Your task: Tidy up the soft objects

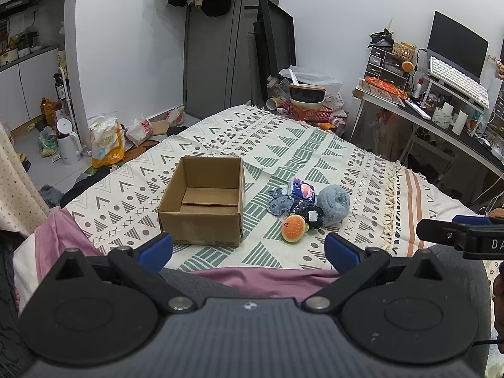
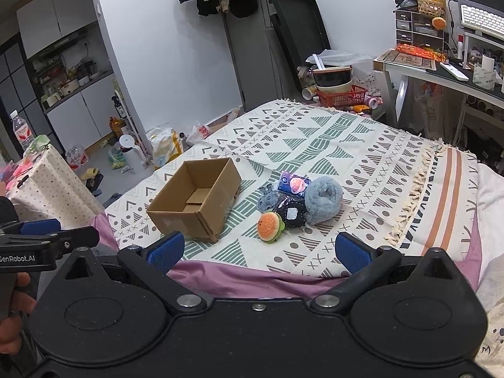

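An open brown cardboard box [image 1: 201, 200] sits on a bed covered by a cream blanket with green and grey geometric print [image 1: 283, 145], and the box holds nothing. Just to its right lies a small cluster of soft things, close to the box but not touching it: a round orange-and-tan plush hamburger [image 1: 294, 228] at the near edge, a dark spotted fabric pouch with a white patch [image 1: 310, 214] behind it, a fluffy grey-blue rolled plush [image 1: 333, 203] on the right, a flat blue-grey felt toy [image 1: 280, 203] on the left, and a purple printed packet [image 1: 301, 190] at the far side, leaning on the others.

The left gripper [image 1: 249, 252] hovers at the near edge of the bed with its blue-padded fingers spread wide and nothing between them. The right gripper [image 2: 272, 252] is beside it, equally wide and empty.

The cluster lies ahead of both grippers: slightly right of centre for the left one, almost dead ahead for the right one, so the right hand looks better placed for a first pick, and the left for the box. The hamburger is nearest and round, with no clear long axis, so any approach angle should serve. The rolled plush runs roughly front to back, its open end turned up and toward the cameras.
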A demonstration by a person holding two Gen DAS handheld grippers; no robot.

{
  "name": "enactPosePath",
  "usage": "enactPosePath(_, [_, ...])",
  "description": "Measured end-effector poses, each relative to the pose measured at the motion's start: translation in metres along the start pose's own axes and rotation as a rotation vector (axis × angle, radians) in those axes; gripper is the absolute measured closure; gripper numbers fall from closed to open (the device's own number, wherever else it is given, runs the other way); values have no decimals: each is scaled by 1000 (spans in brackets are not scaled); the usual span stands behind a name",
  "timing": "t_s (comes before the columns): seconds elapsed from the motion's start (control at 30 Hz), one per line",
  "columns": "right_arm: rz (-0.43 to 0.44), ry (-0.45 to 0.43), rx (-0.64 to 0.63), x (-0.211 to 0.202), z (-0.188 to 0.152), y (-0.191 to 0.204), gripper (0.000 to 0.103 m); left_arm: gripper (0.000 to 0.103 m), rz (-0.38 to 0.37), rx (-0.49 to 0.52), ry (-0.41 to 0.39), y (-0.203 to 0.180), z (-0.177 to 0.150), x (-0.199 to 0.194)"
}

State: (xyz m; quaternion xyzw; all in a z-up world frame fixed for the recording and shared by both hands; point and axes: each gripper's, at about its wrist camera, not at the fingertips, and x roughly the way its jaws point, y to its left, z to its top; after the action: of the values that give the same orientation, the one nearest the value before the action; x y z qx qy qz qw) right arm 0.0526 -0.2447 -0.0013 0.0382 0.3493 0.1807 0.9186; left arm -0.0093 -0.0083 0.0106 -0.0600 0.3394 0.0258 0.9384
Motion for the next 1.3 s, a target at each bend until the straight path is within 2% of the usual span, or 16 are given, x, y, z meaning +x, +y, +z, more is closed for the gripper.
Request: enactPosePath(1.3, [11, 11, 4, 4, -1, -3, 0, 1, -6, 2, 9, -7, -5, 2])
